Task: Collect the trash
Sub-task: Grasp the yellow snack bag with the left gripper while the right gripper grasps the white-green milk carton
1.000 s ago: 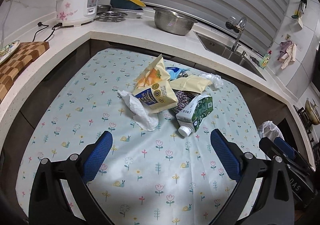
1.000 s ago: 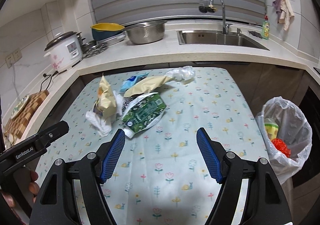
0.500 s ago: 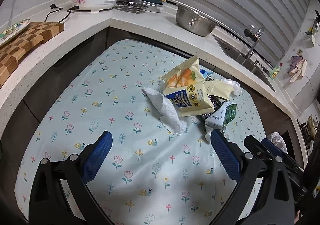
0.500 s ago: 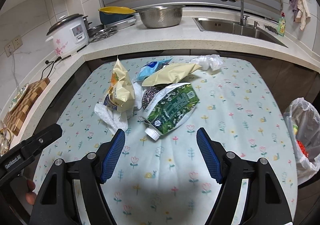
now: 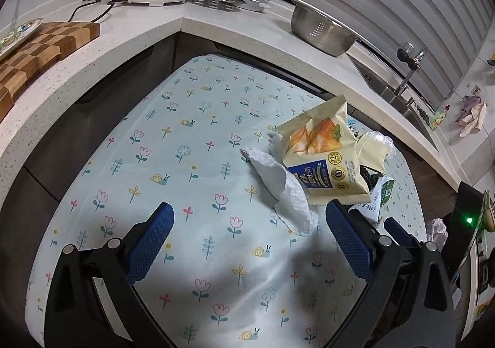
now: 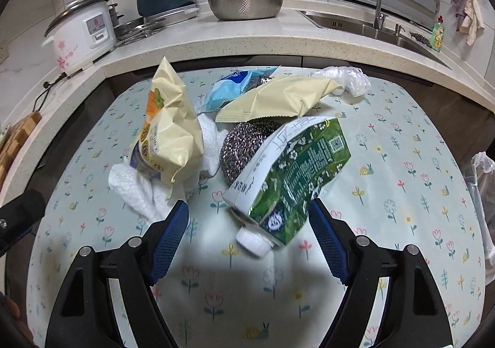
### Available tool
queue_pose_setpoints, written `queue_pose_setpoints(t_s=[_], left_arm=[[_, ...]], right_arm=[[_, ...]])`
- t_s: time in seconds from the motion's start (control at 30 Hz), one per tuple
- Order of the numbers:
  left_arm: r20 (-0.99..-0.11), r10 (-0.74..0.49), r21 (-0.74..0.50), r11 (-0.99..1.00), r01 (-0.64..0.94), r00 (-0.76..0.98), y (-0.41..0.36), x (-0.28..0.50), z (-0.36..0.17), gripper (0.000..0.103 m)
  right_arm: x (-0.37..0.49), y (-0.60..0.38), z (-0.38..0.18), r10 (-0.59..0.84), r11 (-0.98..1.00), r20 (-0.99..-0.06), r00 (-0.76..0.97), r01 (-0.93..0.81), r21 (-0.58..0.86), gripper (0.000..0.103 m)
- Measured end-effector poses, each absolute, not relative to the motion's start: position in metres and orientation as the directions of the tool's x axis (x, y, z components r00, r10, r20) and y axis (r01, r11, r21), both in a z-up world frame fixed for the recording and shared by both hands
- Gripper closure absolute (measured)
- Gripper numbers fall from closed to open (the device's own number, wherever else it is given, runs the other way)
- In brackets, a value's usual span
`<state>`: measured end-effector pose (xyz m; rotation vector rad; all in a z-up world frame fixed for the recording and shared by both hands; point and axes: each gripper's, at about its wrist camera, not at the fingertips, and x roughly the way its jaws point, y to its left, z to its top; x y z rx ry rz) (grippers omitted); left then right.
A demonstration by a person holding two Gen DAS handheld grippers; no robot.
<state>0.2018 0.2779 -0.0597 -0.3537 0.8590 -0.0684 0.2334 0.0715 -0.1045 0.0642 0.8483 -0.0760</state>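
Green carton (image 6: 297, 174), cream bag (image 6: 168, 131), pale-blue flower-patterned tablecloth (image 6: 402, 193).

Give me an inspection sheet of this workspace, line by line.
Surface: floral tablecloth, trash piled mid-table.
Job's things: green carton lying down, cap toward camera; bread bag; paper towel; steel scourer; blue wrapper; bin bag at right edge.
Clutter: nothing seen.
Grippers: left hand-held gripper open, empty; right hand-held gripper open, just widened, straddling the carton's cap end.
Cables: rice cooker cord.
Surroundings: colander, sink.
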Motion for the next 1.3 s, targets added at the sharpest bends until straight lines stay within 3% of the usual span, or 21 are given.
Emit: queue_pose_setpoints(t_s=[0.2,0.27,0.87,0.93,1.1,1.17,1.3], left_arm=[[-0.727,-0.21,-0.338,0.938,-0.075,0.653,0.27,0.222,-0.06,0.007],[-0.728,-0.214,-0.335,0.94,-0.065,0.651,0.264,0.229,-0.06,0.007],[-0.76,-0.278,-0.28,0.956,0.091,0.587,0.173,0.278,-0.077,0.008],[-0.763,-0.266,-0.269,0.959,0.085,0.588,0.17,0.279,-0.08,0.014],[-0.78,-0.286,-0.275,0.956,0.106,0.557,0.166,0.278,-0.085,0.063],[-0.775,-0.287,-0.275,0.955,0.109,0.563,0.165,0.274,-0.082,0.071],[-0.749,-0.286,-0.262,0.956,0.129,0.597,0.161,0.261,-0.067,0.073]], right_arm=[[0.247,0.068,-0.118,-0.103,0.99,-0.762,0.639,0.141,-0.016,0.028],[0.246,0.061,-0.119,-0.089,0.989,-0.767,0.636,0.145,0.005,0.045],[0.203,-0.012,-0.102,0.002,0.965,-0.763,0.647,0.198,0.17,0.049],[0.201,-0.012,-0.1,0.008,0.967,-0.761,0.649,0.189,0.172,0.049],[0.195,-0.015,-0.098,0.029,0.965,-0.755,0.655,0.178,0.192,0.049],[0.192,-0.017,-0.096,0.036,0.964,-0.751,0.66,0.174,0.199,0.049],[0.184,-0.022,-0.088,0.05,0.962,-0.737,0.674,0.166,0.216,0.05]])
